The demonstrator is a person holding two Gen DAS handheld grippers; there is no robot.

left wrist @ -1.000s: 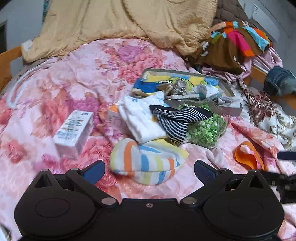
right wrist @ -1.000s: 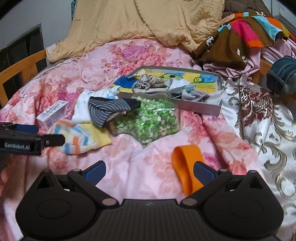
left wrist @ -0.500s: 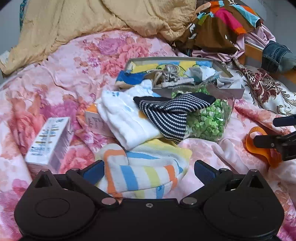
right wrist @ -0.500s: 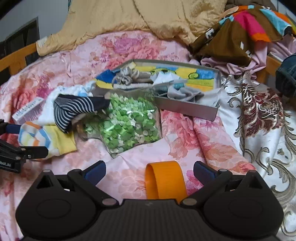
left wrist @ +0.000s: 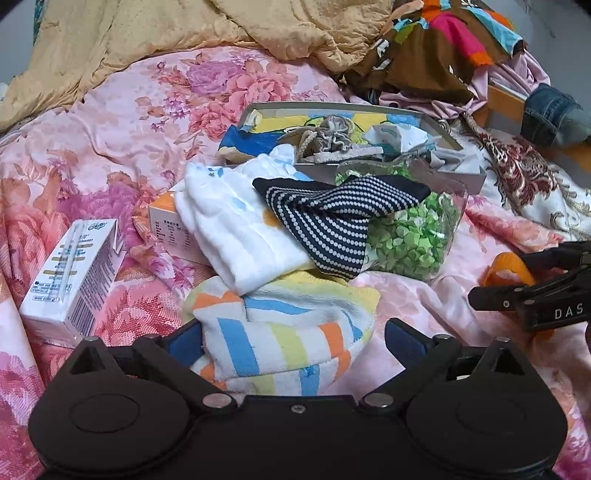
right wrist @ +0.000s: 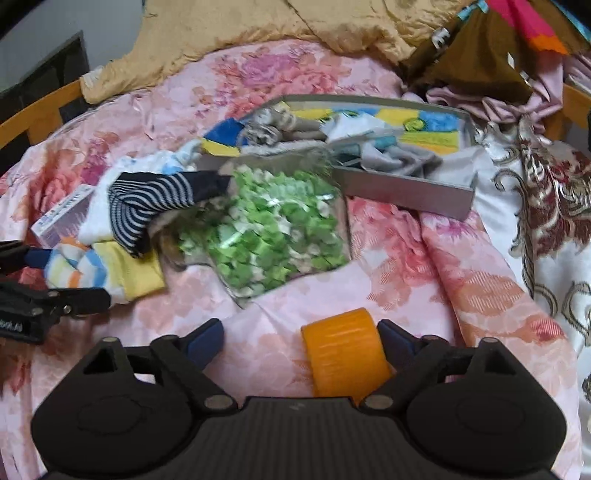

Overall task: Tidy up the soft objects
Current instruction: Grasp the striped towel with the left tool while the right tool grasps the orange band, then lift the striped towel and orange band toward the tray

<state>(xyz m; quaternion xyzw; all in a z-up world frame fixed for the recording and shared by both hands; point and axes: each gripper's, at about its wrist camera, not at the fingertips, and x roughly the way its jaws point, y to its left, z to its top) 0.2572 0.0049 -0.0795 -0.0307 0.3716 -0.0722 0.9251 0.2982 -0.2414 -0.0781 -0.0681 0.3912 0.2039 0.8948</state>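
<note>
Bed with pink flowered cover, clutter in the middle. Left gripper low over a striped towel, pastel blue, yellow, orange bands. Towel sits between its blue fingers; jaws have just been closing a little but are wide apart, left pad touching or just beside the cloth, right pad clear of it, so no grip yet. White cloth lies on the towel's far edge, dark striped sock draped over that and over a clear bag of green bits. Grey tray behind, holding bunched fabrics. White carton to the left of the towel, small orange-topped box partly under the white cloth.

Right gripper down on the cover near an orange band, a ribbed loop standing on edge. Band is inside the jaws, pressed against or right beside the right finger, left finger well apart from it. Jaws have just been closing somewhat, not clamped on the band. Bag of green bits just beyond, tray past it. Left gripper's tips show at the left edge of the right wrist view, at the striped towel.

Tan blanket and a heap of bright clothes at the far end of the bed.
</note>
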